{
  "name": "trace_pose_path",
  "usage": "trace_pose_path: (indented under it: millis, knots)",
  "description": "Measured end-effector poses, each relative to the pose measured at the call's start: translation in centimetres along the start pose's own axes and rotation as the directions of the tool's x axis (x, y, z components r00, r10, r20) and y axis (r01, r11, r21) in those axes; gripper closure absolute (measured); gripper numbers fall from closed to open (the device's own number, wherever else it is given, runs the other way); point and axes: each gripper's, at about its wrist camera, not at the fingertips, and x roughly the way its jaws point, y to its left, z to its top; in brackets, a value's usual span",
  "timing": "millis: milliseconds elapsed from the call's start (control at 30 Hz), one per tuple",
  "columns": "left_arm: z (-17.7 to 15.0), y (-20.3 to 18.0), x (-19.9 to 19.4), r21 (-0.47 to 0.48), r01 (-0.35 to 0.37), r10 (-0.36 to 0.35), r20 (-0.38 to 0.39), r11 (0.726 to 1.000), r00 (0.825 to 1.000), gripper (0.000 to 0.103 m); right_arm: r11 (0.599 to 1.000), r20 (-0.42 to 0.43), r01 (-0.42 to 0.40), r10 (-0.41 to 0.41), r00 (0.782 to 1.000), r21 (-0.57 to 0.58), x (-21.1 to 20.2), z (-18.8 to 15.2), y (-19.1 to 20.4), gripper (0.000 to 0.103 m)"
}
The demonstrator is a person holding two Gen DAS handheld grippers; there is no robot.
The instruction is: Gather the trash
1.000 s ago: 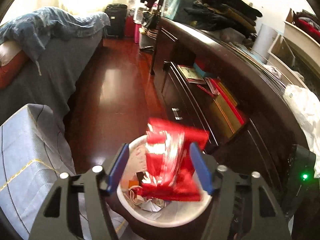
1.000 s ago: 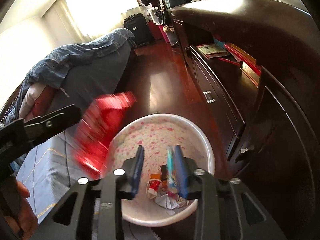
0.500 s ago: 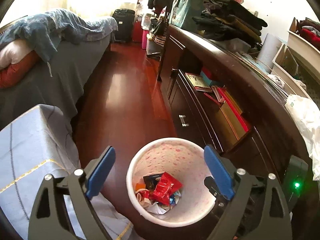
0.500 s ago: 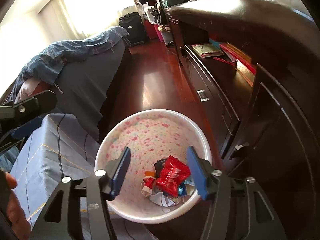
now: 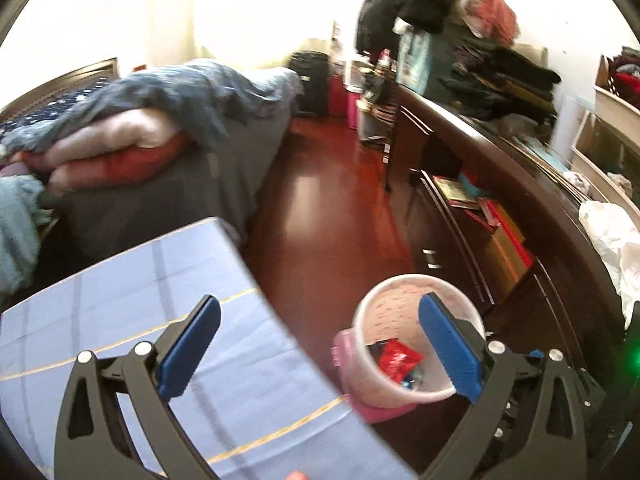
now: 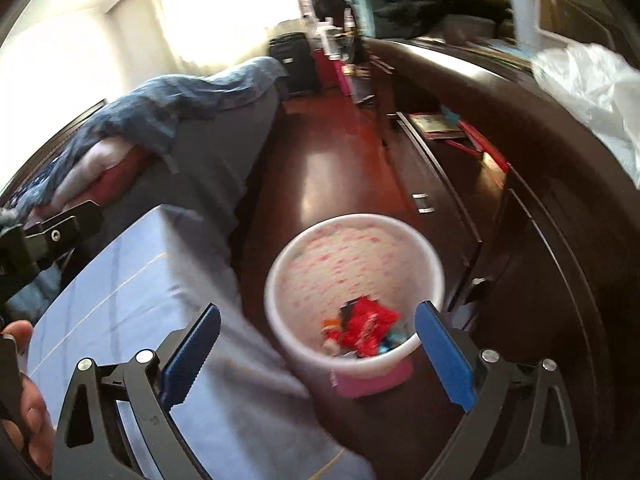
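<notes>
Bed (image 5: 224, 160) is running along the left side of the room, grey cover, with a blue blanket (image 5: 192, 92) and red and pale pillows (image 5: 120, 152) heaped at its far end. A light blue checked sheet (image 5: 132, 292) is covering the near corner of the bed, under the left tool.

Dark wooden cabinet (image 6: 532, 200) is running along the right side, books (image 6: 440, 124) lying on an open shelf in it, folded dark clothes (image 5: 500, 76) piled on its top at the far end and a white plastic bag (image 6: 592, 88) lying on its top at the near end. Red-brown floor (image 5: 320, 216) is showing between bed and cabinet; a black suitcase (image 6: 292, 60) is standing at the far end of the floor.

Waste bin (image 6: 356, 252), white with pink spots, is standing on the floor between the near corner of the bed and the cabinet, on a pink base (image 6: 372, 380). Red wrapper (image 6: 368, 328) is lying inside the bin on top of other small scraps; also visible from the left wrist (image 5: 398, 360).

Left tool (image 5: 320, 348): jaws opening, blue pads wide apart, nothing between them; it is hanging over the edge of the sheet and the bin. Right tool (image 6: 320, 356): jaws opening, pads wide apart, nothing gripped; bin showing below and between them. Part of a hand (image 6: 28, 396) is showing at the lower left edge of the right wrist view. Both views are motion-blurred.
</notes>
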Motion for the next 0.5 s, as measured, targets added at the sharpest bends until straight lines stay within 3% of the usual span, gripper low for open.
trace_pose_path:
  millis: [200,333,433,500]
  knots:
    - [-2.0,5.3,-7.7,-0.090,-0.071,0.076,0.054,0.993,0.996,0.003,0.985,0.004,-0.069,0.070,0.998,-0.156,-4.1,-2.4,6.8,0.004]
    - [-3.7,8.8,-13.7,-0.146,-0.141,0.155,0.090,0.979,0.984,0.003,0.955,0.012,-0.149,0.158,0.987,-0.258,-7.7,-4.3,11.6,0.004]
    - [-5.1,11.4,-19.1,-0.201,-0.206,0.234,0.126,0.958,0.964,0.003,0.926,0.022,-0.208,0.226,0.974,-0.315,-10.4,-5.4,14.2,0.004]
    - [-6.0,13.2,-23.5,-0.247,-0.253,0.298,0.163,0.935,0.941,0.003,0.903,0.035,-0.245,0.274,0.961,-0.352,-12.4,-6.2,15.8,0.004]
